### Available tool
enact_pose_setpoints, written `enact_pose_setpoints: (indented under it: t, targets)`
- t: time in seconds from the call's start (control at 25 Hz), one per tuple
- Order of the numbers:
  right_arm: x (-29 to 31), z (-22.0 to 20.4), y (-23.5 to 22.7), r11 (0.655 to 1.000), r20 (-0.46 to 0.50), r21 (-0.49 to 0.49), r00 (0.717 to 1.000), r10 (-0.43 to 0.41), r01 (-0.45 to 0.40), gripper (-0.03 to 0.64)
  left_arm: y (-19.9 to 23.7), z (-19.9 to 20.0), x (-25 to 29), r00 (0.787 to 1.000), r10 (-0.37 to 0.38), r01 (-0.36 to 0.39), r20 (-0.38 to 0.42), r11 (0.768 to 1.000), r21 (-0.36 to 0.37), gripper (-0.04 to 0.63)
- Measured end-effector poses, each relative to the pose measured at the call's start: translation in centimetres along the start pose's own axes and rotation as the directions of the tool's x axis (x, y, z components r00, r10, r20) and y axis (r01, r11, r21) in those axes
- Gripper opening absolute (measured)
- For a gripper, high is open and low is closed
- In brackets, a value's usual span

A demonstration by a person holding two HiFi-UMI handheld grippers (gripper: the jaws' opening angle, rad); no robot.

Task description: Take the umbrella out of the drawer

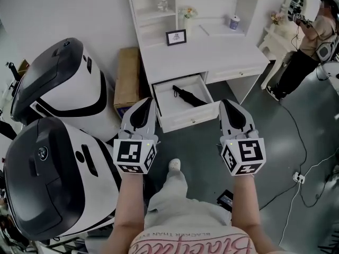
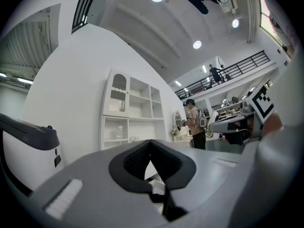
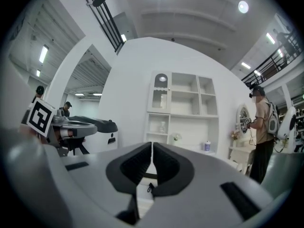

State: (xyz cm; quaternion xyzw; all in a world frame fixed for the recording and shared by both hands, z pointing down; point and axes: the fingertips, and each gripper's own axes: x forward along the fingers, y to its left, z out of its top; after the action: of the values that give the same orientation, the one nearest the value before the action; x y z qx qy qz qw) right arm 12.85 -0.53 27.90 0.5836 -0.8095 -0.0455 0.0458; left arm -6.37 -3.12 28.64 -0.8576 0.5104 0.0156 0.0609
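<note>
A folded black umbrella [image 1: 189,96] lies slantwise in the open white drawer [image 1: 186,118] of the white desk [image 1: 212,57]. My left gripper [image 1: 143,103] hovers at the drawer's left front corner, jaws shut and empty. My right gripper [image 1: 229,106] hovers at the drawer's right front corner, also shut with nothing in it. Both point level toward the desk. In the left gripper view the left gripper [image 2: 151,143] shows its tips together; the right gripper [image 3: 152,146] looks the same in its own view. The umbrella is hidden in both gripper views.
Two large white and black machines [image 1: 58,136] stand to the left. A cardboard box [image 1: 127,78] sits between them and the desk. A person [image 1: 310,41] stands at the far right by a small white table. Cables [image 1: 299,157] run over the floor on the right.
</note>
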Motion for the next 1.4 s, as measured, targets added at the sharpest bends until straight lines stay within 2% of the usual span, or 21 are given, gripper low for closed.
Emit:
enact_pose_setpoints:
  t: [0.48, 0.52, 0.6, 0.84, 1.16, 1.4]
  targets:
    - [13.8, -2.5, -2.8, 0.999, -0.073, 0.034, 0.997, 0.032, -0.03, 0.014, 7.7, -3.5, 11.5, 0.999, -0.018, 0.017, -0.038, 0.999, -0.033, 0.008]
    - [14.9, -2.7, -2.9, 0.999, -0.082, 0.038, 0.996, 0.04, -0.037, 0.034, 8.4, -3.8, 12.3, 0.999, -0.018, 0.016, -0.041, 0.999, -0.037, 0.008]
    - [16.9, -3.0, -3.0, 0.998, -0.099, 0.041, 0.993, 0.059, -0.055, 0.138, 9.7, -4.2, 13.6, 0.999, -0.019, 0.017, -0.046, 0.999, -0.045, 0.008]
    - [21.6, -4.2, -2.9, 0.995, -0.147, 0.048, 0.984, 0.097, -0.091, 0.304, 12.3, -5.3, 16.7, 0.998, -0.034, 0.03, -0.049, 0.997, -0.064, 0.008]
    - [24.4, -7.2, -4.2, 0.995, -0.233, 0.055, 0.967, 0.098, -0.087, 0.321, 13.9, -7.0, 18.8, 0.997, -0.031, 0.026, -0.067, 0.996, -0.086, 0.008]
    - [26.1, -11.1, -4.9, 0.992, -0.322, 0.062, 0.938, 0.126, -0.112, 0.321, 14.0, -9.2, 20.1, 0.994, -0.035, 0.024, -0.105, 0.995, -0.101, 0.008]
